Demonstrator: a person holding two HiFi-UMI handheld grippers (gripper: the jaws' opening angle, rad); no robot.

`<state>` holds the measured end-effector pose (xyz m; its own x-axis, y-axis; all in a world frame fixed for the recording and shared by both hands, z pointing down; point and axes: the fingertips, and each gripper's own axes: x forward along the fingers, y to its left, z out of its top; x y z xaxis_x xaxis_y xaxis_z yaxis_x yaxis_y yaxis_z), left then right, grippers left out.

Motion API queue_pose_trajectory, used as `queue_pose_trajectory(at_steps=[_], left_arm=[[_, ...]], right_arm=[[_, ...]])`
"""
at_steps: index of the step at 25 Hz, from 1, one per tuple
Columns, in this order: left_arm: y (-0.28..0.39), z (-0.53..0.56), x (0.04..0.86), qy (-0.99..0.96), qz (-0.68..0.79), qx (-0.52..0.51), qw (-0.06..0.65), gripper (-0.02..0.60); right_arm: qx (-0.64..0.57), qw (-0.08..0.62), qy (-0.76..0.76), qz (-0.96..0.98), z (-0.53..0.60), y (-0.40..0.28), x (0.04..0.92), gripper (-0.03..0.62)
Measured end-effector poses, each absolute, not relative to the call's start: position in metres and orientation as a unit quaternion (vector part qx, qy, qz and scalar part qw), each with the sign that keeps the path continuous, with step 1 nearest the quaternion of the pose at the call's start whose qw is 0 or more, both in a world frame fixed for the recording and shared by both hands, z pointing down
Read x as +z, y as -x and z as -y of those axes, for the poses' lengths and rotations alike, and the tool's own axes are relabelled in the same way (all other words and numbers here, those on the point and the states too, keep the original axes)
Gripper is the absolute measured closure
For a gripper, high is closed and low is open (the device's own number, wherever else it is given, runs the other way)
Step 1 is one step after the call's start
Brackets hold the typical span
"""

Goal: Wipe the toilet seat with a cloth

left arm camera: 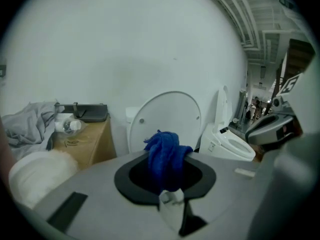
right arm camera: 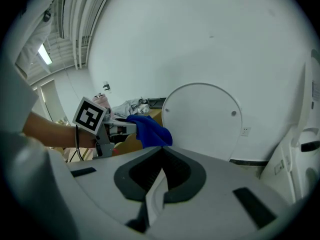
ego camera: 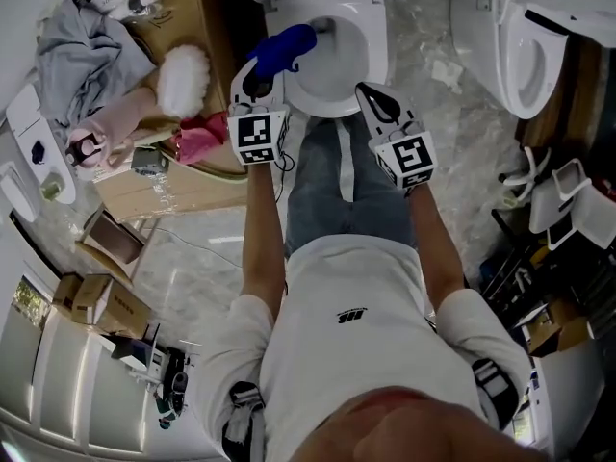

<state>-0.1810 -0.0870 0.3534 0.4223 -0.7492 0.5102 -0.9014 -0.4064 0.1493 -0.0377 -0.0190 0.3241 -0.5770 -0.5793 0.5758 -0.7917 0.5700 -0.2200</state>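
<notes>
Cloth: one blue cloth [ego camera: 286,46], bunched, clamped at one end in the left gripper [ego camera: 258,77].
Cloth's direction: in the head view its long axis runs from the jaws forward and to the right, its free end over the left edge of the toilet seat [ego camera: 373,41] (the white ring round the bowl). Whether it touches the ring I cannot tell.
Cloth from the left gripper view: the cloth [left arm camera: 166,154] rises as a crumpled tuft out of the jaws.
Left gripper jaws: clenched on the cloth.
Right gripper [ego camera: 372,96]: jaws pressed together, nothing between them. It is held near the front right of the seat.
Counts: one cloth, two grippers, two toilets. The second toilet [ego camera: 500,27] stands to the right.
Lid [left arm camera: 167,116]: raised, upright against the wall.
Arms: both forearms reach forward, roughly parallel. The grippers are side by side, the left a little further forward.
</notes>
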Motion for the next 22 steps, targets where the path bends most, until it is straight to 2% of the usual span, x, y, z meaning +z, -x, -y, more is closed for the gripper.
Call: queue_pose_trajectory(at_steps=[22], left_arm=[[0.191,0.092,0.505,-0.767,0.549,0.227,0.244,0.505]], right_arm=[[0.269,0.244,-0.324,0.874,0.042,0.050,0.461,0.599]])
